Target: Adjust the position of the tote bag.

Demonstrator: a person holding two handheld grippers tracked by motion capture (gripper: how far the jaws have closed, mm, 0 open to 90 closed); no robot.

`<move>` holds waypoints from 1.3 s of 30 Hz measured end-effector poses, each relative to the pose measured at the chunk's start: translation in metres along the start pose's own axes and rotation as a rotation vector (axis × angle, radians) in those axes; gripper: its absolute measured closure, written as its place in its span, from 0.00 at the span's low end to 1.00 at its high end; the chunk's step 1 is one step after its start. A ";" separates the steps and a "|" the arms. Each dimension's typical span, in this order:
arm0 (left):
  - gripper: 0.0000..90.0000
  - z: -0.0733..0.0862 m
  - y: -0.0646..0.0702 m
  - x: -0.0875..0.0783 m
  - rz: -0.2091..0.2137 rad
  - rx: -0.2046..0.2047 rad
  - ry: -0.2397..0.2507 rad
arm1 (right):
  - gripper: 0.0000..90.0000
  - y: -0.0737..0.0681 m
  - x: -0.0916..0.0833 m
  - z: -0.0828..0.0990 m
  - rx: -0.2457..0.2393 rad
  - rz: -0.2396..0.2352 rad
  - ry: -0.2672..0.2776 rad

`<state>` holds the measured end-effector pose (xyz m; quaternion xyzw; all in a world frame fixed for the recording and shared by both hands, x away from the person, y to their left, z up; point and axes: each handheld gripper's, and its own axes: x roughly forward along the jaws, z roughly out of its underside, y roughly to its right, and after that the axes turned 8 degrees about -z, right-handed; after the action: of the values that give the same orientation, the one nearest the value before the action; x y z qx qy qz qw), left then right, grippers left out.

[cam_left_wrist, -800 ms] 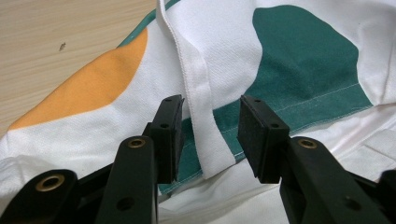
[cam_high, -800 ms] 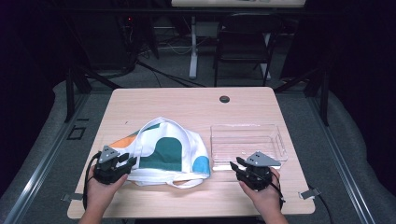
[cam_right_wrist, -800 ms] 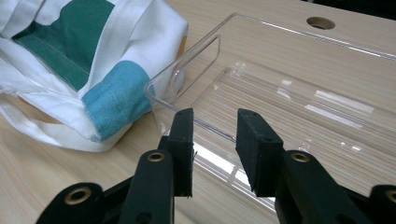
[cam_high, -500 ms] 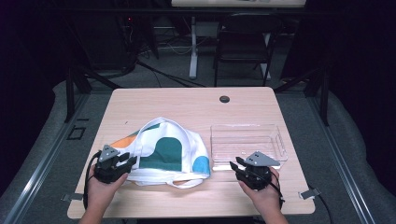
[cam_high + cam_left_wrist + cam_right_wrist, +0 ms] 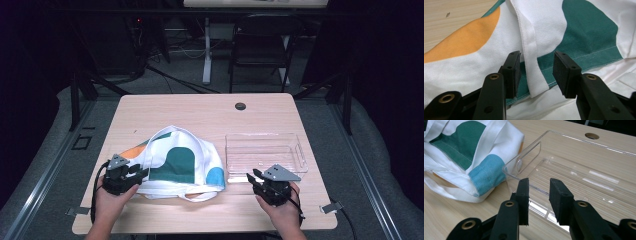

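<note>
A white tote bag [image 5: 175, 162] with green, orange and blue patches lies flat on the wooden table [image 5: 200, 112]. At the bag's left edge is my left gripper [image 5: 141, 173], held in a hand. In the left gripper view its jaws stand open over the bag [image 5: 586, 32], with a white strap [image 5: 530, 47] running between the pads, which do not press on it. A clear plastic tray [image 5: 265, 152] sits to the right of the bag. My right gripper [image 5: 252, 179] is at the tray's near left corner, open, and its jaws straddle the tray's rim [image 5: 534, 186] without gripping it.
A round cable hole [image 5: 240, 106] is set in the table near the far edge. A dark chair [image 5: 260, 45] and a white table leg [image 5: 206, 55] stand beyond the table. The tray [image 5: 586, 177] holds nothing.
</note>
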<state>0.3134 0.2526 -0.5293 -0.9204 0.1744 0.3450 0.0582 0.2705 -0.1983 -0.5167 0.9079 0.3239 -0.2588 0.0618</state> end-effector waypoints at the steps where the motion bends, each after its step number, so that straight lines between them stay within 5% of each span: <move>1: 0.64 0.000 0.000 0.000 0.000 0.000 0.000 | 0.78 0.000 0.000 0.000 0.000 0.000 0.000; 5: 0.63 0.002 -0.001 0.004 -0.010 0.020 -0.034 | 0.79 0.000 0.000 0.000 0.004 -0.001 0.000; 20: 0.68 0.009 -0.004 0.019 0.052 -0.010 -0.099 | 0.79 -0.003 0.013 -0.005 -0.018 -0.046 -0.010; 39: 0.83 0.007 -0.001 0.013 0.068 0.039 -0.085 | 0.77 -0.005 0.008 -0.003 -0.036 -0.054 0.004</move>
<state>0.3187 0.2514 -0.5426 -0.8972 0.2096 0.3821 0.0717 0.2742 -0.1888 -0.5177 0.8982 0.3529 -0.2525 0.0705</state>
